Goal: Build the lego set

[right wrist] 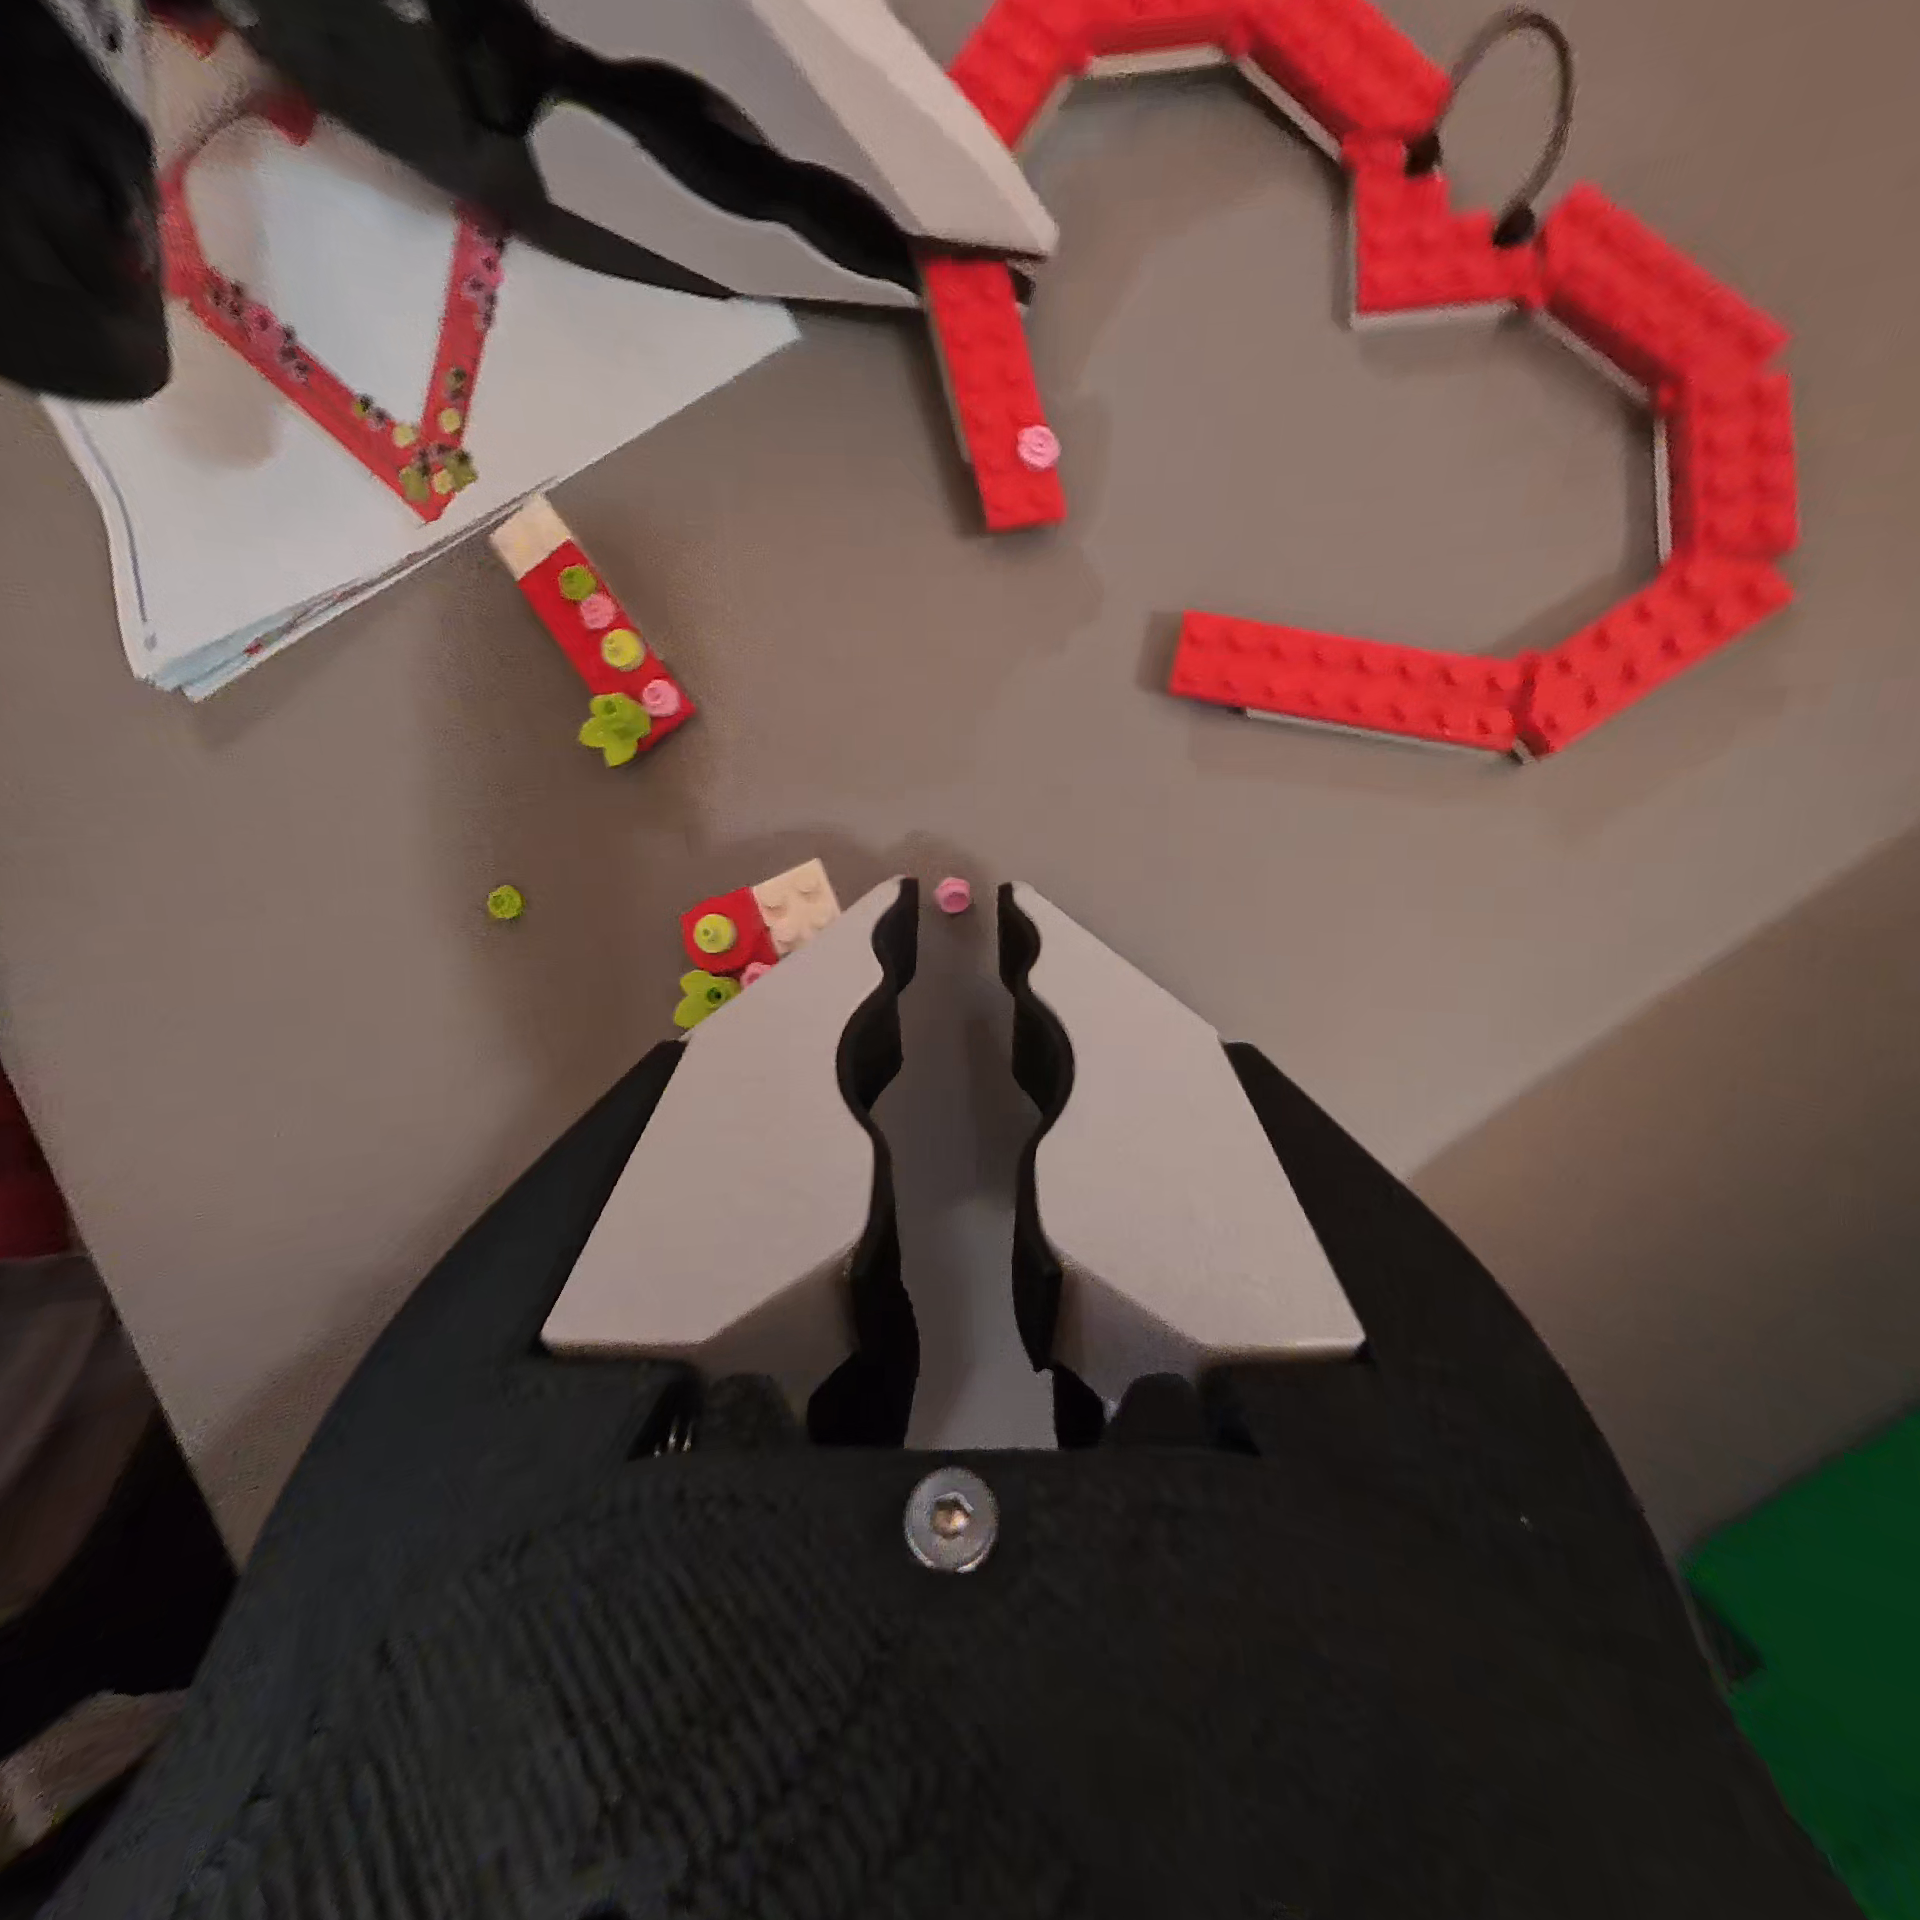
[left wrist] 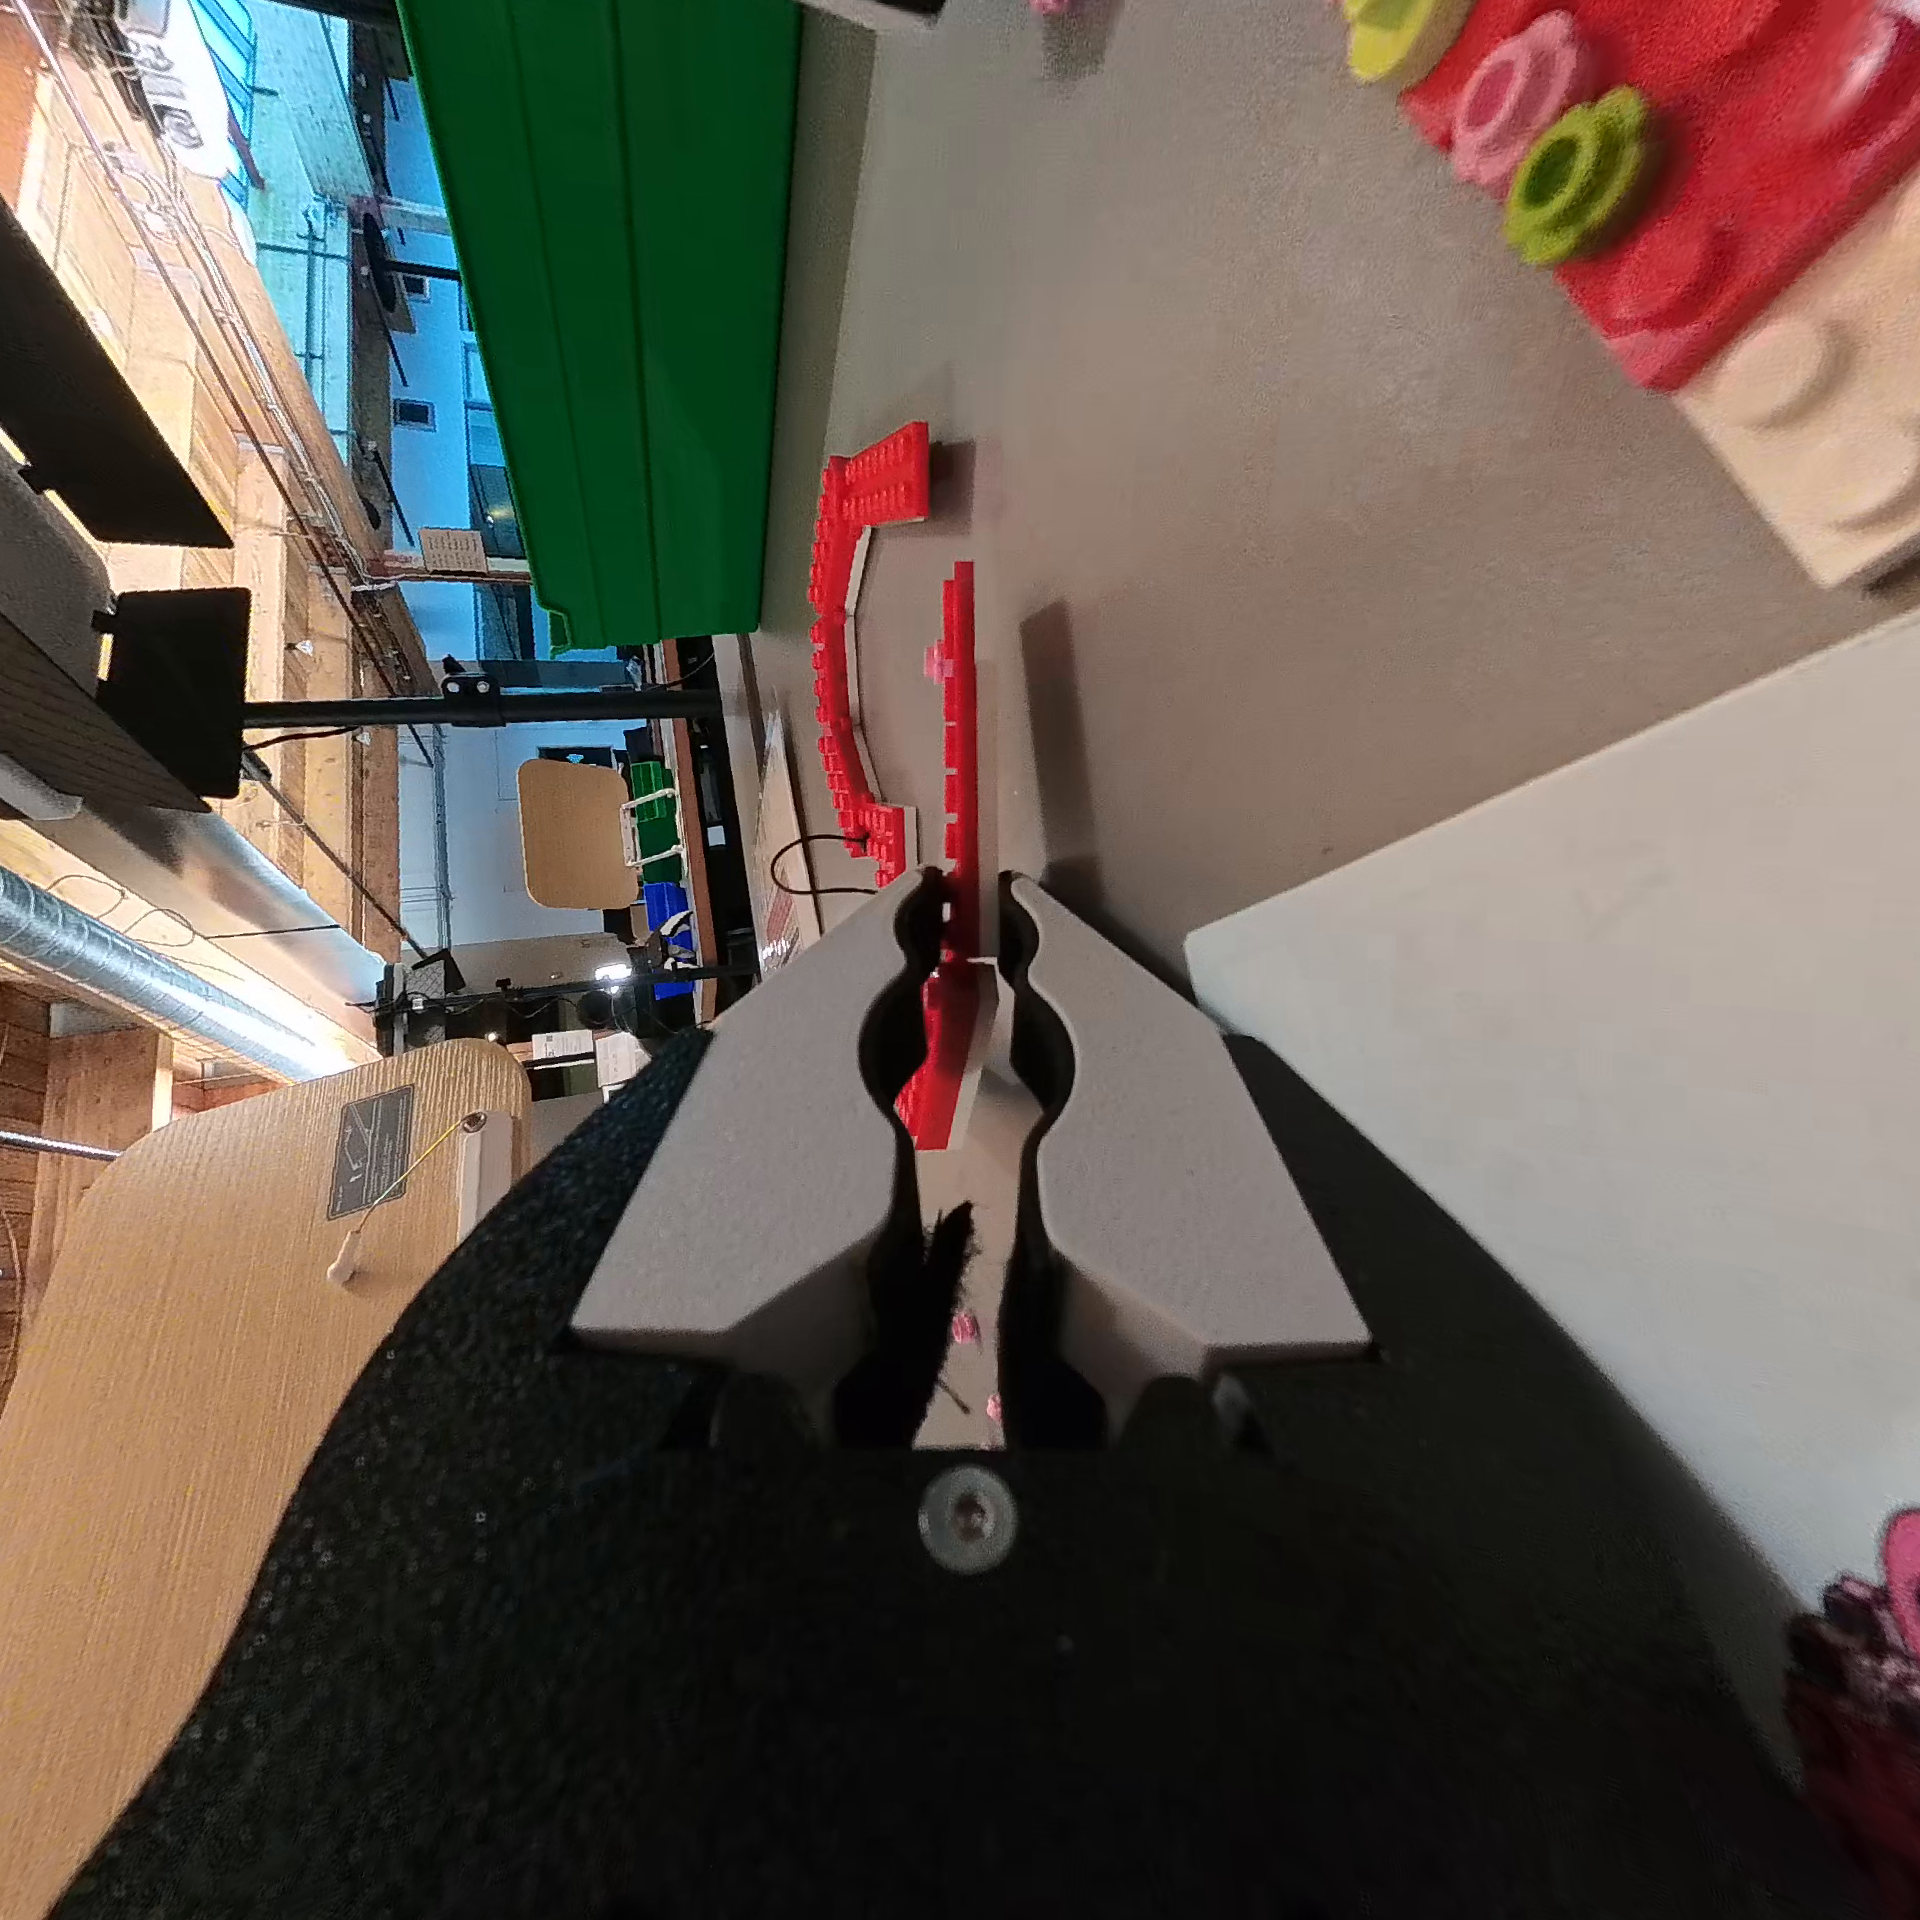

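Observation:
A red heart-shaped Lego frame (right wrist: 1558,312) lies open on the grey table (right wrist: 1039,727); it also shows in the left wrist view (left wrist: 842,644). My left gripper (left wrist: 966,894) is shut on the end of a separate red strip (left wrist: 961,727) that carries one pink round stud (left wrist: 938,660). The right wrist view shows that gripper (right wrist: 977,260) at the top, clamping the strip (right wrist: 997,395) with its pink stud (right wrist: 1037,445). My right gripper (right wrist: 956,894) is narrowly open and low over the table. A loose pink stud (right wrist: 952,896) lies at its fingertips, not squeezed.
A red and cream strip with lime and pink studs (right wrist: 603,644) lies left of centre. A small red and cream piece with lime parts (right wrist: 748,920) touches my right gripper's left finger. A loose lime stud (right wrist: 505,902) lies further left. An instruction booklet (right wrist: 364,343) lies top left. A green bin (left wrist: 623,312) stands behind. My right fingertips sit around 12 cm from my left ones.

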Demonstrator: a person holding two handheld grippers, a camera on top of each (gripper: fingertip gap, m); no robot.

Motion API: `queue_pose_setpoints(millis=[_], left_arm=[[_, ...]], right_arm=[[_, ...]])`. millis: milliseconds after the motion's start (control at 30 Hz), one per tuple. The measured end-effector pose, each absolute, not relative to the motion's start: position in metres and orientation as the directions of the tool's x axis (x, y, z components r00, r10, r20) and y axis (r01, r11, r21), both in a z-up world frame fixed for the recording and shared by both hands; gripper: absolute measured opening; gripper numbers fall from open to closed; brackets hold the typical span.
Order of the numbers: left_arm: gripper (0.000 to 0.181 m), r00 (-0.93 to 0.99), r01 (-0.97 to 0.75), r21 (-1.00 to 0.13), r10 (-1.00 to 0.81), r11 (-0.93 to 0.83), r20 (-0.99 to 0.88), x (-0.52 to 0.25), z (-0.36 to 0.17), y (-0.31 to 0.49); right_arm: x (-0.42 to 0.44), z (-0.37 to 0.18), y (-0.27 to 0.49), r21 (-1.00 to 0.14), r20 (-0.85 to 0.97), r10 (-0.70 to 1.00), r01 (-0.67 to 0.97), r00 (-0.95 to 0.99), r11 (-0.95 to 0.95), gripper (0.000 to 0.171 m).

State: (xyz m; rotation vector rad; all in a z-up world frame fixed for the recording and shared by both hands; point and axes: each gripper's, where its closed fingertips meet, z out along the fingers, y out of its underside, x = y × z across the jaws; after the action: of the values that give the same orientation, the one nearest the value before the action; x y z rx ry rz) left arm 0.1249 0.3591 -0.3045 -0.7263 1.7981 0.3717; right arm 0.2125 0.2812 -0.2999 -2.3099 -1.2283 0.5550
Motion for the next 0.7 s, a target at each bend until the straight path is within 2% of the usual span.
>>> queue_pose_setpoints(millis=[333, 467, 700], left_arm=[[0.007, -0.204, -0.64, -0.099, -0.293, 0.762, -0.934, 0.125, -0.305, 0.359], [0.007, -0.204, -0.64, -0.099, -0.293, 0.762, -0.934, 0.125, -0.305, 0.359], [0.007, -0.204, -0.64, -0.1, -0.294, 0.762, -0.934, 0.125, -0.305, 0.359]], right_arm=[[0.213, -0.311, 0.279, -0.596, -0.004, 0.893, 0.716, 0.451, -0.364, 0.01], [0.211, -0.313, 0.277, -0.617, -0.032, 0.903, 0.702, 0.428, -0.354, 0.012], [0.208, -0.313, 0.278, -0.605, -0.015, 0.919, 0.728, 0.394, -0.322, 0.005]])
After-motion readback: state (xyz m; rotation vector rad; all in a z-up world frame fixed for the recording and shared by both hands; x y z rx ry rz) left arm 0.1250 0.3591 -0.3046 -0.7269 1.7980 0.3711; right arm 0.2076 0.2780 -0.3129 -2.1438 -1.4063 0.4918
